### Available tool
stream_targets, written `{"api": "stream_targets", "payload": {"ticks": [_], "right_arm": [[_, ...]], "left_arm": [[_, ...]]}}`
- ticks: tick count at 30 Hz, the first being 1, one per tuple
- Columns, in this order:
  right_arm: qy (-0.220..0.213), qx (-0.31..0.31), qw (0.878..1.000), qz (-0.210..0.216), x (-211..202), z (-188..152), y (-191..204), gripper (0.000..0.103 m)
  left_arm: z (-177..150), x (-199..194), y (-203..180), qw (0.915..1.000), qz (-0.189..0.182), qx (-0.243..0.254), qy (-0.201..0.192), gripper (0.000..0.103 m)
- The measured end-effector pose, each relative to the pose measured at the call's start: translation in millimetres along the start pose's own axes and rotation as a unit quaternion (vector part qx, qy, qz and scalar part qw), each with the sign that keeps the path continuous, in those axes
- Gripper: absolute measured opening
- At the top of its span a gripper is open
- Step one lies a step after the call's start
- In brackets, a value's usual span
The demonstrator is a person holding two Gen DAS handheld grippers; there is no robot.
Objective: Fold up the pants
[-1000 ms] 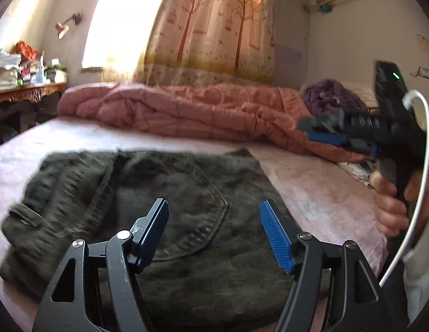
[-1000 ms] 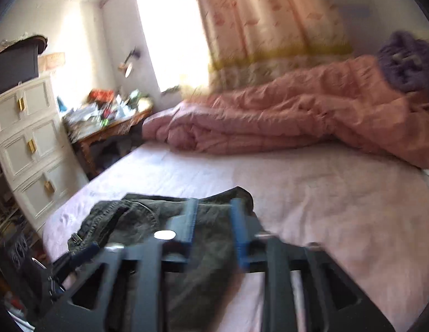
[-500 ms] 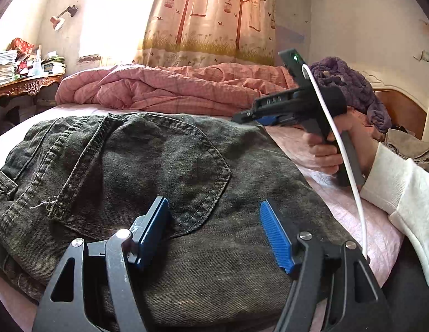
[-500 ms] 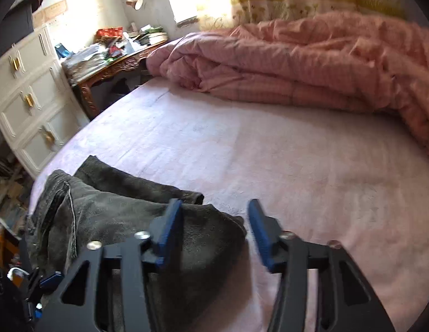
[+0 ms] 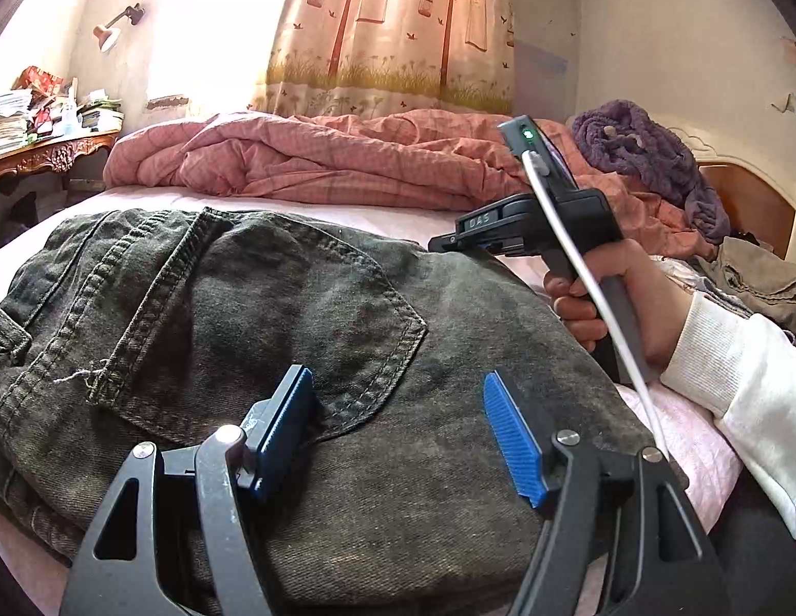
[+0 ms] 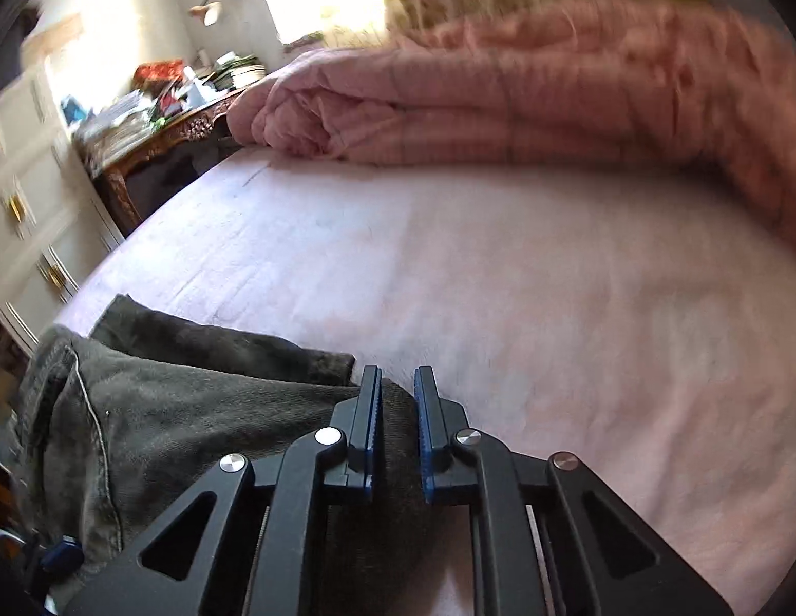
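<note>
While the two views agree on where things lie, each shows a different end of the job.

Left wrist view, pants: dark grey-green denim jeans lie folded in a thick stack on the pink bed sheet, back pocket and waistband seam facing up.
Left wrist view, left tool: the left tool hovers low over the pocket area with its blue pads well apart and nothing pinched between them.
Left wrist view, right tool: the right tool is held in the person's right hand at the far right edge of the jeans; its pads are hidden from here.
Right wrist view, right tool: the right tool has its jaws closing, with a rounded corner of the folded jeans between the pads; whether they already press on the cloth I cannot tell.
Right wrist view, bed: bare sheet stretches ahead to a bunched pink quilt.
Handling, judged: denim looks heavy, limp and thick in layers, not slippery or fragile; it should sag when lifted.
Where to grip, judged: take all layers at a folded edge or corner, both tools on the same edge.
</note>
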State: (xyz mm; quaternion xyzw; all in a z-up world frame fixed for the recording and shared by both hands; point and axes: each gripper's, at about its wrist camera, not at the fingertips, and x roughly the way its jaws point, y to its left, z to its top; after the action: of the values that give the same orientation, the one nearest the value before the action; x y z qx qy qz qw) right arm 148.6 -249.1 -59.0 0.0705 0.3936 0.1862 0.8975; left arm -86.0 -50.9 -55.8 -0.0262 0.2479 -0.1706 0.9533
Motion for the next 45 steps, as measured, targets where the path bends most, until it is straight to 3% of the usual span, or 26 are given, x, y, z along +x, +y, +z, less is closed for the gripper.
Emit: {"api": "stream_targets", "payload": {"ticks": [3, 6, 10, 14, 17, 19, 20, 22, 23, 29, 34, 38, 41, 44, 45], "right_arm": [[-0.006, 0.005, 1.0, -0.002, -3, 2, -1, 0.015], [-0.046, -0.009, 0.999, -0.012, -25, 5, 8, 0.016], [-0.102, -0.03, 0.994, -0.03, -65, 1, 25, 0.016], [-0.116, -0.039, 0.992, 0.006, -88, -1, 55, 0.016], [-0.057, -0.027, 0.998, 0.016, -73, 0, 80, 0.016], [-0.018, -0.006, 0.999, 0.036, -58, -5, 86, 0.016], [0.002, 0.003, 1.0, 0.025, -47, -6, 87, 0.016], [0.041, 0.016, 0.999, -0.022, -21, -11, 83, 0.016], [0.052, 0.024, 0.998, -0.024, -9, -12, 78, 0.015], [0.063, 0.056, 0.996, -0.038, 9, -5, 64, 0.0], [0.058, 0.055, 0.996, -0.026, -7, -5, 67, 0.0], [0.064, 0.059, 0.995, 0.055, -28, -1, 93, 0.0], [0.092, 0.063, 0.989, 0.098, -15, -2, 116, 0.0], [0.087, 0.061, 0.992, 0.07, -2, -3, 124, 0.0], [0.091, 0.07, 0.993, 0.042, 4, -5, 119, 0.0]], "left_arm": [[2, -2, 1, 1.0, -0.005, -0.002, 0.002, 0.067], [9, -19, 5, 0.9998, -0.017, 0.002, -0.007, 0.064], [36, -46, 19, 0.9989, 0.021, 0.029, -0.029, 0.048], [83, -33, 63, 0.9987, 0.043, -0.022, 0.016, 0.035], [107, -6, 96, 0.9939, 0.096, -0.031, 0.044, 0.029], [111, 17, 124, 0.9861, 0.139, -0.045, 0.08, 0.023], [108, 27, 137, 0.9828, 0.143, -0.06, 0.101, 0.014], [96, 40, 159, 0.9794, 0.113, -0.103, 0.132, 0.013], [88, 43, 166, 0.9772, 0.103, -0.117, 0.144, 0.01], [70, 44, 164, 0.9771, 0.115, -0.107, 0.144, 0.005], [74, 39, 161, 0.9784, 0.12, -0.093, 0.14, 0.004], [74, 44, 172, 0.9762, 0.108, -0.118, 0.147, 0.004], [73, 43, 181, 0.9746, 0.091, -0.146, 0.143, 0.004], [69, 40, 185, 0.9743, 0.08, -0.164, 0.132, 0.004], [68, 39, 187, 0.9741, 0.077, -0.169, 0.129, 0.004]]}}
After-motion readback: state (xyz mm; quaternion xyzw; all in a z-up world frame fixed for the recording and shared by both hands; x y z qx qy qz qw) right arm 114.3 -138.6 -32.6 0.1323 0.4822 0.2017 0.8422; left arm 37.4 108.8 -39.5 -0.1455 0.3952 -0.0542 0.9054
